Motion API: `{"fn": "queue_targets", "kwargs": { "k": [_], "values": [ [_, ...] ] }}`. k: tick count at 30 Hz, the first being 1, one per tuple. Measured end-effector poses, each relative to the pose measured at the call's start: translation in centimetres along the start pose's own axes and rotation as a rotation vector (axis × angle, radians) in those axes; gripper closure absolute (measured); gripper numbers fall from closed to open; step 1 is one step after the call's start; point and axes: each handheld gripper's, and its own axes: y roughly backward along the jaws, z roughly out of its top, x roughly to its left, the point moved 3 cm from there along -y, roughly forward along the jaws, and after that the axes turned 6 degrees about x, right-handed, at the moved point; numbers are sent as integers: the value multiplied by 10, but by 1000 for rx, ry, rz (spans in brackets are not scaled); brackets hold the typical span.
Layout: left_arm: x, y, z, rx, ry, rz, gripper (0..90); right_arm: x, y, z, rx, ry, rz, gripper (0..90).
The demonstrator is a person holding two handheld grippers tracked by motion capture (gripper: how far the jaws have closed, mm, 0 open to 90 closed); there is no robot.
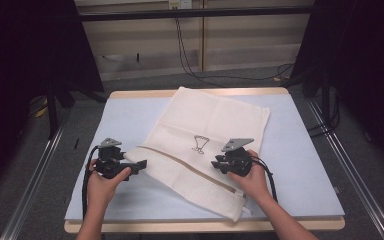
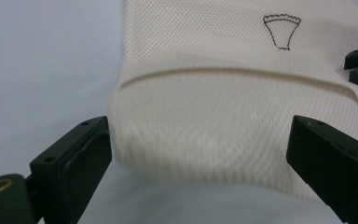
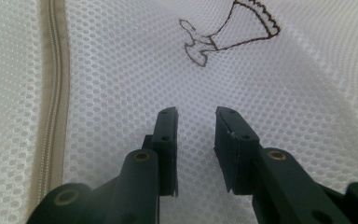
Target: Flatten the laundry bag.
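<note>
That mesh laundry bag (image 1: 205,145) is lying flat and slanted across the surface (image 1: 300,165), zipper (image 1: 190,170) running along its near part. It looks super light and floppy, so it'll sag and bunch wherever you lift it. I'd pinch it by the folded edge or the zipper tape, since the open weave alone could slip or snag. The left gripper (image 1: 137,165) sits at the bag's left edge, jaws wide apart, nothing clamped. The right gripper (image 1: 216,164) hovers over the mesh, jaws narrowly apart, gripping nothing.
</note>
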Motion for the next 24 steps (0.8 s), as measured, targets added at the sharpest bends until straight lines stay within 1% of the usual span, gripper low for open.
{"fn": "queue_targets", "kwargs": {
  "k": [2, 3, 4, 6, 8, 9, 10, 11, 12, 15, 16, 17, 18, 19, 20, 21, 23, 24],
  "values": [
    [3, 1, 0, 4, 7, 9, 64, 1, -1, -1, 12, -5, 3, 711],
    [4, 2, 0, 0, 12, 11, 64, 1, -3, -1, 9, 2, 12, 713],
    [5, 2, 0, 1, 13, 15, 64, 2, -3, -2, 10, -2, 8, 715],
    [8, 3, 0, 6, 6, 26, 64, 3, -3, -2, 10, -2, 6, 719],
    [7, 1, 0, 9, 11, 17, 64, 3, -2, -2, 12, 0, 13, 721],
    [7, 0, -1, 15, 5, 16, 65, 3, -2, -3, 3, -1, 15, 723],
    [7, -1, -1, 14, 11, 15, 67, 3, -1, -3, 3, -9, 20, 723],
    [8, -2, -1, 25, 0, 18, 69, 3, -1, -3, 6, -13, 18, 723],
    [8, -3, -1, 23, 1, 25, 73, 3, -1, -4, 8, -13, 23, 722],
    [11, -5, 0, 31, -2, 27, 82, 4, 1, -4, 10, -14, 13, 707],
    [12, -5, 1, 35, -6, 27, 87, 5, 2, -4, 10, -16, 18, 691],
    [11, -6, 2, 29, 5, 23, 94, 5, 4, -4, 13, -20, 7, 672],
    [12, -7, 2, 33, -7, 28, 98, 4, 6, -3, 6, -21, 3, 654],
    [12, -9, 3, 34, -6, 23, 102, 4, 8, -3, 2, -26, -3, 621],
    [13, -9, 4, 37, -12, 27, 110, 2, 12, -3, -8, -34, -14, 583],
    [14, -9, 4, 26, -5, 32, 117, 1, 15, -3, -11, -46, -21, 559],
    [16, -10, 6, 28, -1, 34, 125, -3, 22, -3, -23, -76, -33, 476],
    [17, -10, 6, 38, -10, 38, 129, -6, 25, -3, -31, -91, -43, 424]
  ]
}}
